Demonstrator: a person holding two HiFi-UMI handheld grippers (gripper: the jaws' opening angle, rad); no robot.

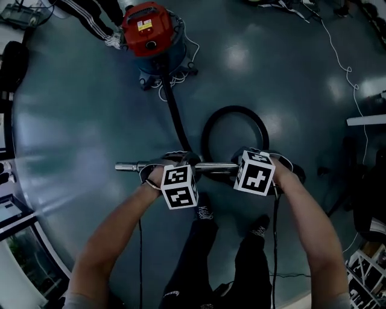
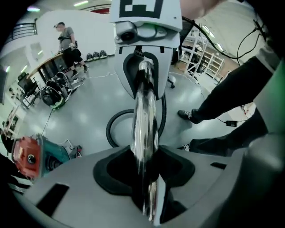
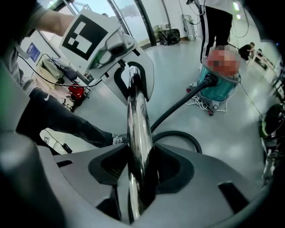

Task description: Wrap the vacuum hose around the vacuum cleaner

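Observation:
The vacuum cleaner (image 1: pixel 151 36), red lid on a blue drum, stands at the far side of the floor. Its black hose (image 1: pixel 176 117) runs toward me and curls into a loop (image 1: pixel 235 121) on the floor. The hose ends in a chrome wand (image 1: pixel 129 166) that lies level across the head view. My left gripper (image 1: pixel 175 163) and right gripper (image 1: pixel 253 160) both point down and clamp that wand side by side. In the left gripper view the wand (image 2: pixel 144 116) runs through the jaws (image 2: pixel 144 164). The right gripper view shows the wand (image 3: pixel 138 133) held the same way (image 3: pixel 140 169).
My own legs and shoes (image 1: pixel 205 212) are just under the wand. A person's striped trouser legs (image 1: pixel 90 18) stand beside the vacuum. Another person (image 2: pixel 67 42) stands at a far desk. A white cord (image 1: pixel 344 66) trails on the floor at right, near a table edge (image 1: pixel 365 121).

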